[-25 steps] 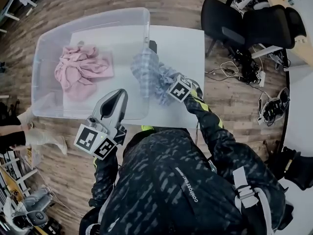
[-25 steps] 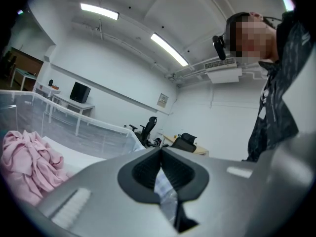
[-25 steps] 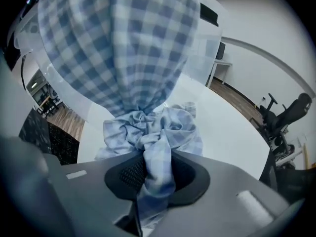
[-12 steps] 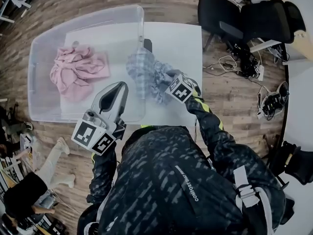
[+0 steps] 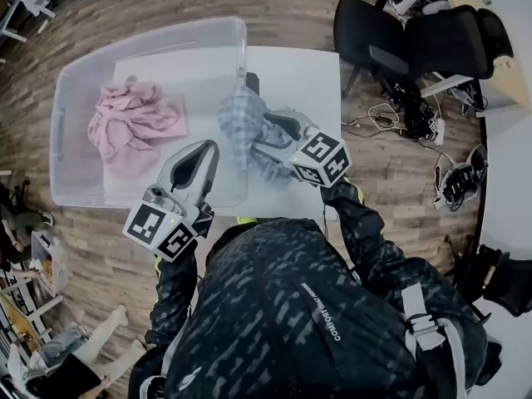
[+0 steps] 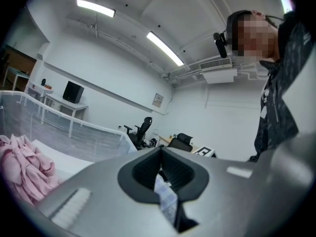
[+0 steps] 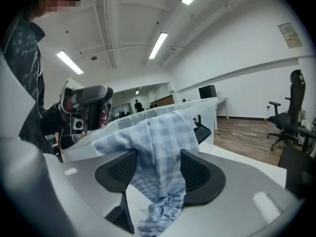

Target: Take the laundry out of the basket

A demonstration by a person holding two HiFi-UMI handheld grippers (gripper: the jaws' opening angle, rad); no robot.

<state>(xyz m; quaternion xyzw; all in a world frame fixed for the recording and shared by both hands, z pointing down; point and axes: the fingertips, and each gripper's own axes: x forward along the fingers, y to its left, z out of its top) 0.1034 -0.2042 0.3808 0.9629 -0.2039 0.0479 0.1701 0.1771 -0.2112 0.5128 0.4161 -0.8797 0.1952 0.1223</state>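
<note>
A clear plastic basket (image 5: 150, 44) stands on a white table (image 5: 299, 73). A pink cloth (image 5: 133, 127) lies bunched inside it at the left. A blue checked cloth (image 5: 237, 123) hangs over the basket's right wall and onto the table. My right gripper (image 5: 264, 135) is raised beside it; its jaws have just been opening. In the right gripper view the checked cloth (image 7: 158, 132) hangs loosely between the spread jaws of that gripper (image 7: 158, 154), with no pad pressing on it. My left gripper (image 5: 199, 160) hovers over the basket's near wall, shut and empty (image 6: 160, 149).
Black office chairs (image 5: 399, 44) stand past the table's far right corner, with cables (image 5: 424, 110) on the wood floor. A small black object (image 5: 252, 81) sits by the basket's right rim. A person (image 5: 58, 372) is on the floor side at lower left.
My right gripper has risen and tilted up off the checked cloth, its jaws spreading. The cloth stays draped over the basket wall. The left gripper has held still. The bystander moved down the left edge.
</note>
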